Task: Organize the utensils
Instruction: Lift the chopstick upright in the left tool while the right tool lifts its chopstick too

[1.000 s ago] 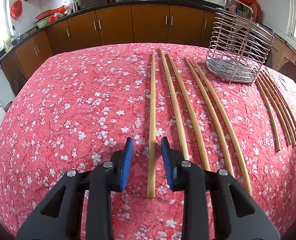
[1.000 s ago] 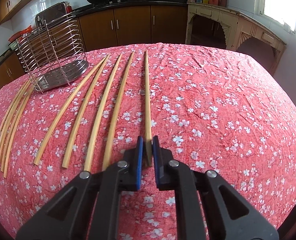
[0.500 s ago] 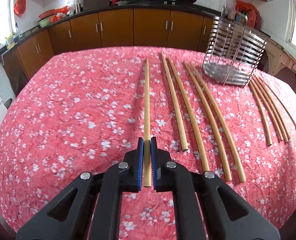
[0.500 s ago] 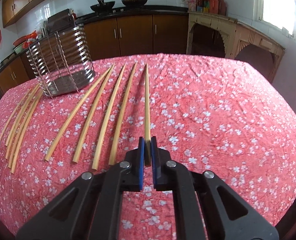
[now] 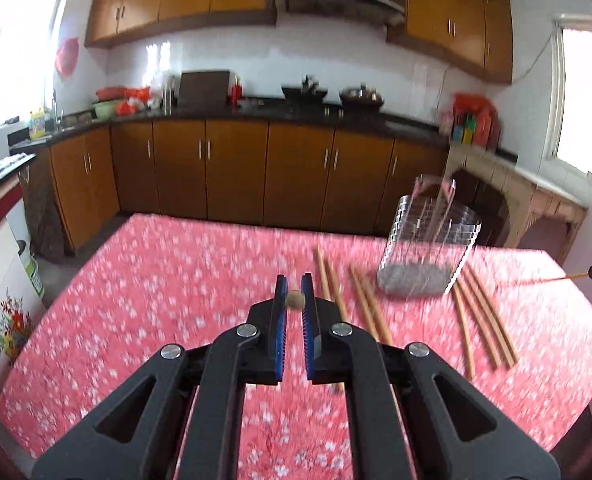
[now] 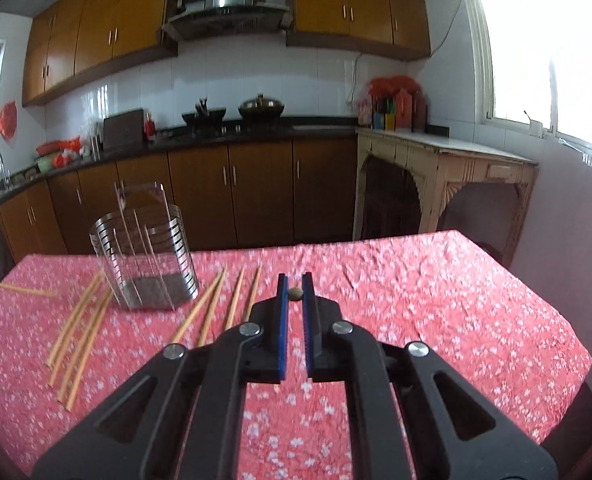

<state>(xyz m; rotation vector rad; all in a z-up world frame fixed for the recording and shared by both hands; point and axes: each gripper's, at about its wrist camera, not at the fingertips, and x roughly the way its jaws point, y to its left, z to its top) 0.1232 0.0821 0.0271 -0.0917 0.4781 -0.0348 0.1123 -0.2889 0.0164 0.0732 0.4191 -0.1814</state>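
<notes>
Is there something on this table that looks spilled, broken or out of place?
Nothing spilled or broken. The wire holder stands upright and empty, while loose chopsticks lie in fanned groups either side on the red tablecloth, not inside it.

Table (image 6: 435, 300) under red flowered cloth, wire rack (image 6: 146, 258) standing on it, chopsticks (image 6: 78, 338) lying either side of rack

Red white-flowered tablecloth (image 6: 435, 300), tan chopsticks (image 6: 80, 336), silver wire holder (image 6: 148, 256), brown cabinets (image 6: 256, 188)
</notes>
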